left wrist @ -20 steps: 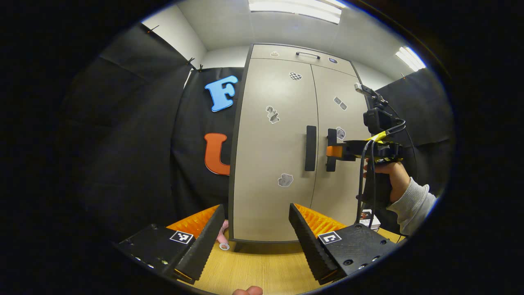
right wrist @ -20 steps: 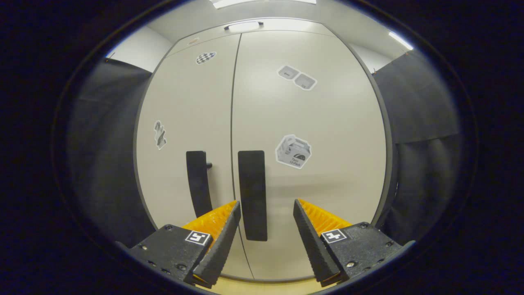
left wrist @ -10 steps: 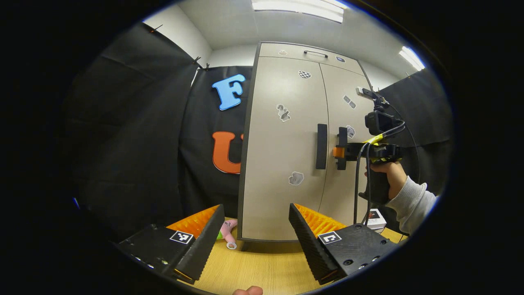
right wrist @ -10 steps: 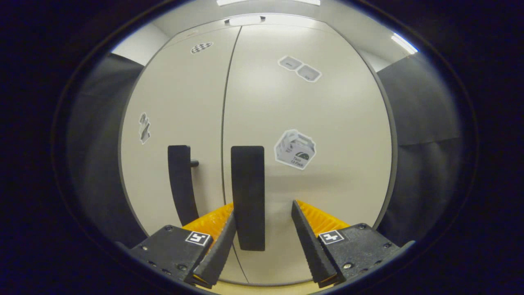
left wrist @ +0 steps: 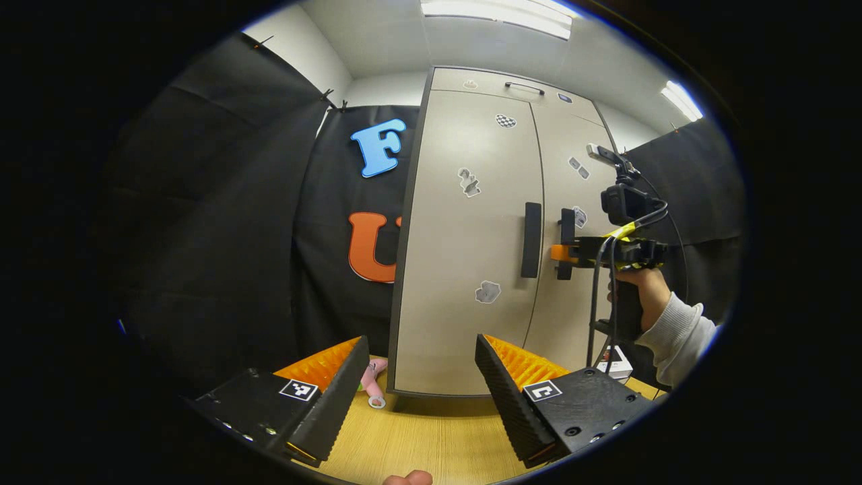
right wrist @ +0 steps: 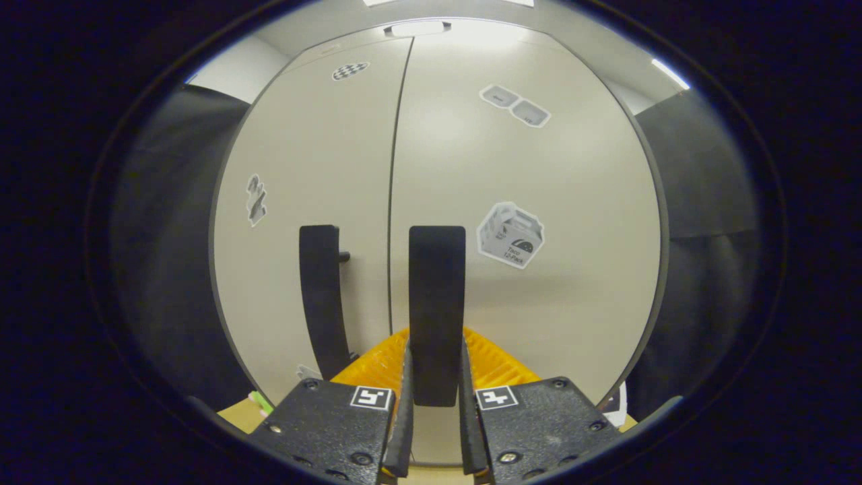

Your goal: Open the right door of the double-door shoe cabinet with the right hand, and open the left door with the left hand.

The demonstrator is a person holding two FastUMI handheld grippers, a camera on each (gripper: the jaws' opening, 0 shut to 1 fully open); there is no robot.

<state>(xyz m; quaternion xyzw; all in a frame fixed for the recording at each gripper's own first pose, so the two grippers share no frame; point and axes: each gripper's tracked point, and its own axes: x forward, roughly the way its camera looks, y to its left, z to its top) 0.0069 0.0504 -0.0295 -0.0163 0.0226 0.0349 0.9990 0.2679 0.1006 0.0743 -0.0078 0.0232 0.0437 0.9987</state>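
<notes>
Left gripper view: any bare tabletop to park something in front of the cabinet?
Bare wood runs along the table between the left gripper and the cabinet base. Crowded at the cabinet's left foot, where a small pink toy lies, and at its right, where a small box sits below the right gripper and its cable.
</notes>
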